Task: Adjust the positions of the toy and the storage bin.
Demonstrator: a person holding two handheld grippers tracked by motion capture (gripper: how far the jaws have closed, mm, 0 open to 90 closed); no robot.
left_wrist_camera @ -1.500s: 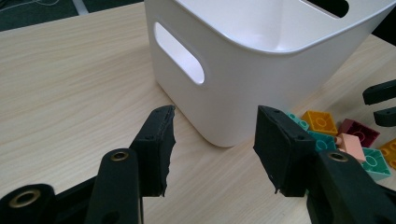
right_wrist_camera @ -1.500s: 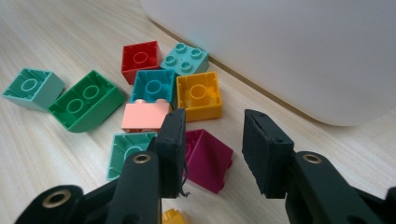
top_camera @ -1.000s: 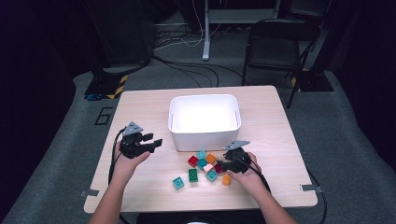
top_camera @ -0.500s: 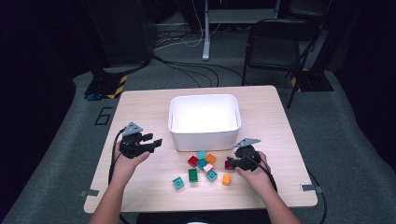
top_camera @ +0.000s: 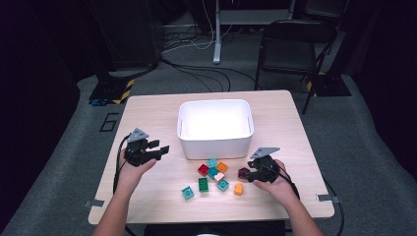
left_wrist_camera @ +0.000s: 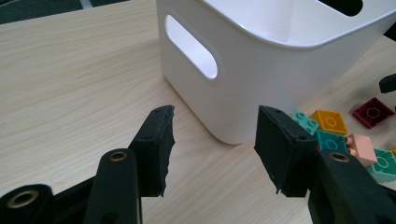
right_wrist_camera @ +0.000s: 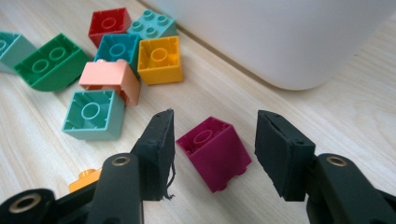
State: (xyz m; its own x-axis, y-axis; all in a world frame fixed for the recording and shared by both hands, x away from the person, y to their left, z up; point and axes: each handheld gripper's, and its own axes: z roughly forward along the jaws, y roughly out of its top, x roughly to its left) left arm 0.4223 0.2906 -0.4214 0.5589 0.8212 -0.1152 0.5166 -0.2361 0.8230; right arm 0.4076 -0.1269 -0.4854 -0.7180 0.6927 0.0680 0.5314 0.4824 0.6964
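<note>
I take the white bin [top_camera: 215, 129] as my landmark on the wooden surface [top_camera: 147, 110]. My right gripper [top_camera: 246, 174] sits just off the bin's near right corner, and its fingers [right_wrist_camera: 159, 149] have just been opening — they now stand moderately apart with the magenta block [right_wrist_camera: 214, 150] lying between them on the surface, tilted on its side, neither pad pressing on it. In the right gripper view the block rests free in the gap, a little nearer the left finger, with the bin's rounded wall just beyond it. In front of the bin's near wall lies the loose cluster: a red block [right_wrist_camera: 109, 24], a light teal block [right_wrist_camera: 152, 23], a yellow-orange block [right_wrist_camera: 159, 59], a teal block [right_wrist_camera: 116, 49] beside it, a pink block [right_wrist_camera: 111, 80] touching that one, a green block [right_wrist_camera: 51, 60] and a turquoise block [right_wrist_camera: 93, 114] farther from the bin. A small orange block [top_camera: 238, 189] lies near the right gripper, away from the bin. My left gripper [top_camera: 161, 150] hovers off the bin's near left corner — fingers [left_wrist_camera: 156, 149] wide apart, nothing between them, pointed at the bin's corner below its handle slot [left_wrist_camera: 192, 46].
</note>
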